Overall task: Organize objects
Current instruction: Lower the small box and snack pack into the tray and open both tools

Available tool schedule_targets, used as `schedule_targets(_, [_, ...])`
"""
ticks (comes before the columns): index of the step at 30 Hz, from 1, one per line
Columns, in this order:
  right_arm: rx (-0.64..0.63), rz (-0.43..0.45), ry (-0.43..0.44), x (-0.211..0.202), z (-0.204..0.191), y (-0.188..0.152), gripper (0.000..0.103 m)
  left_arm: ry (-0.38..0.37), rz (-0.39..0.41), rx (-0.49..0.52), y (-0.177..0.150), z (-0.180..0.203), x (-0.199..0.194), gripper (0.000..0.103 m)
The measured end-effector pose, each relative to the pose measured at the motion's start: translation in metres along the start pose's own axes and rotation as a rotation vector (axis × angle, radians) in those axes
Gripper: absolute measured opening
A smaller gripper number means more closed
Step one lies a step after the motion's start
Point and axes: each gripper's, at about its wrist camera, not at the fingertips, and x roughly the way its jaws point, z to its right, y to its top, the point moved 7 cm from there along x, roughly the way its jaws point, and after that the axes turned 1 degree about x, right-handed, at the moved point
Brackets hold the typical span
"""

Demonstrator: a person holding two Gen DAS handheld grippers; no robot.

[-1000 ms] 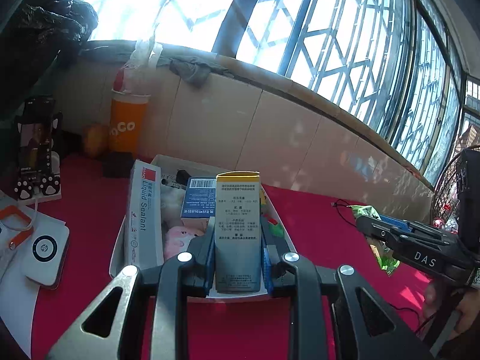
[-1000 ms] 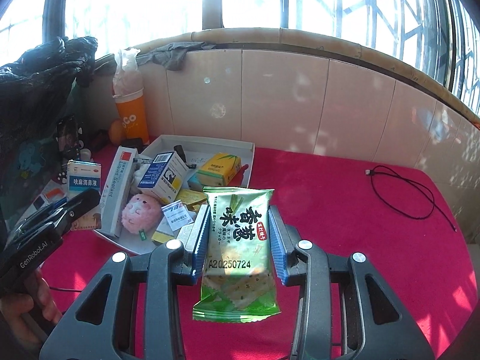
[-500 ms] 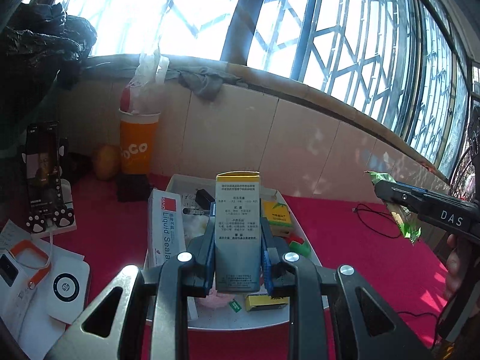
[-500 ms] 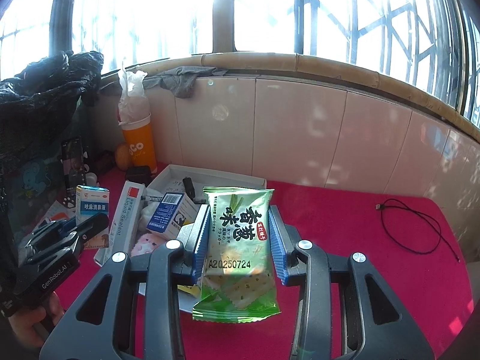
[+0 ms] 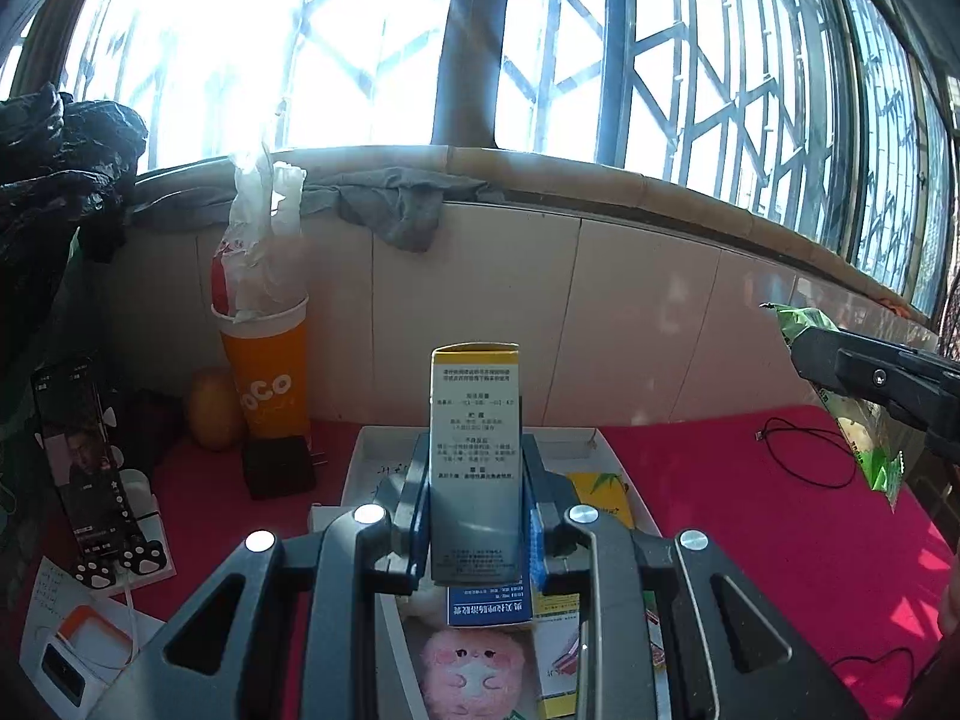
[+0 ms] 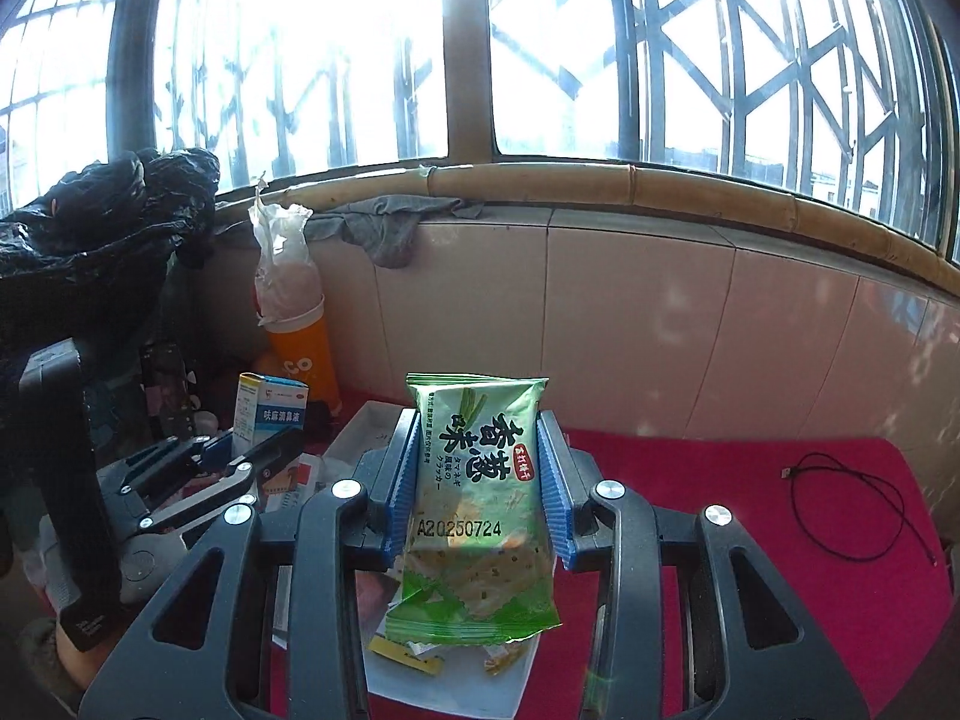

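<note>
My left gripper (image 5: 475, 480) is shut on an upright medicine box (image 5: 475, 456) with a yellow top, held above the white tray (image 5: 384, 450). The tray holds a pink plush toy (image 5: 471, 669), a blue box (image 5: 489, 606) and a yellow box (image 5: 603, 495). My right gripper (image 6: 478, 474) is shut on a green cracker packet (image 6: 477, 498), held above the tray's near edge (image 6: 510, 690). The right gripper and packet show at the right of the left wrist view (image 5: 864, 420). The left gripper with its box shows at the left of the right wrist view (image 6: 270, 420).
An orange cup (image 5: 264, 372) with a plastic bag stands against the tiled wall. A phone on a stand (image 5: 84, 456), a black charger (image 5: 279, 468) and an orange fruit (image 5: 213, 402) sit at the left. A black cable (image 6: 846, 510) lies on the red cloth at the right.
Both grippers have risen and tilted up with their loads. The tray now sits lower in both views, and more of the window shows.
</note>
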Motion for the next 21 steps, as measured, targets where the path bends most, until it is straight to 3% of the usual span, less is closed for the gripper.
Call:
schedule_targets(5, [0.005,-0.038,0.015,0.026,-0.006,-0.007,0.037,0.023,-0.061,0.012,-0.009,-0.002,0.029,0.025])
schedule_targets(16, [0.111,-0.222,0.082,0.095,-0.003,-0.060,0.037,0.083,-0.207,0.019,-0.018,-0.022,0.090,0.025])
schedule_targets(21, [0.137,-0.256,0.090,0.111,-0.003,-0.072,0.037,0.092,-0.266,0.009,-0.023,-0.024,0.116,0.025])
